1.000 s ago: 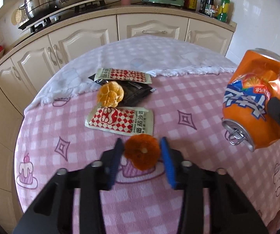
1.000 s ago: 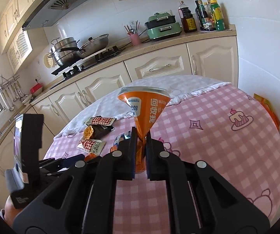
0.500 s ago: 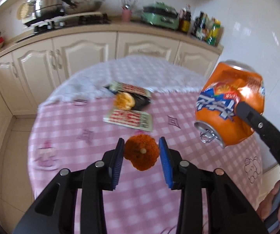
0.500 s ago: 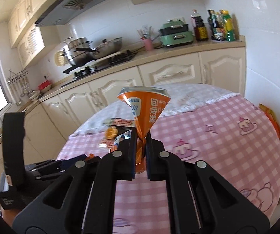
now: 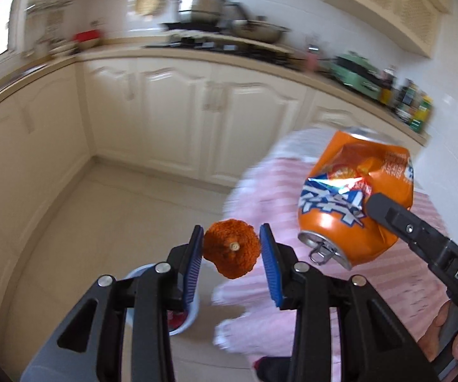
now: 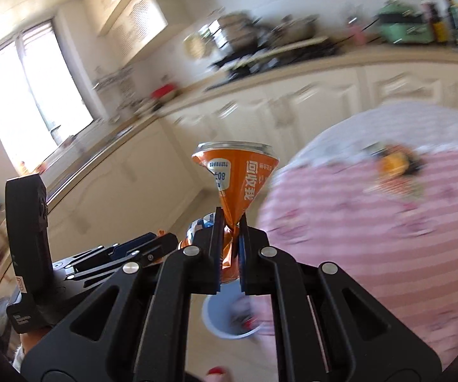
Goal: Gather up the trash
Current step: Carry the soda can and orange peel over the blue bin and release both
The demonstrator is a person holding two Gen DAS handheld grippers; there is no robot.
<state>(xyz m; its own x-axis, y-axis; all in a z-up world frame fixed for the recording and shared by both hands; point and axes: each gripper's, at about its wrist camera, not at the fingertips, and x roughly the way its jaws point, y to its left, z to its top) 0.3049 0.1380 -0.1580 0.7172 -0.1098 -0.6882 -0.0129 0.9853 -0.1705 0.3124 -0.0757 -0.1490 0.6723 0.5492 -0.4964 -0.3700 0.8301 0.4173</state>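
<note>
Left gripper: our left gripper (image 5: pixel 231 251) has its blue ribbed pads closed on a piece of orange peel (image 5: pixel 231 248), dry and rough, cup-shaped, with the pale stem point facing the camera.
Right gripper: our right gripper (image 6: pixel 229 238) is clamped nearly flat on a crushed orange soda can (image 6: pixel 233 175); thin glossy aluminium, pinched to a narrow waist between the pads.
Can axis: in the right wrist view the long axis runs upward from the jaws, flat bottom at the top; in the left wrist view the pull-tab end points down, toward the floor.
Bin: a small round pale-blue trash bin (image 6: pixel 232 318) stands on the floor beside the table edge, below and just ahead of both grippers (something red already lies inside).
Nearer hand: we judge both about equally close; the bin shows half hidden under the left fingers and right under the right jaws.
Table: round, with a pink checked tablecloth (image 6: pixel 372 222); a few wrappers (image 6: pixel 394 162) remain near its far edge, blurred.
</note>
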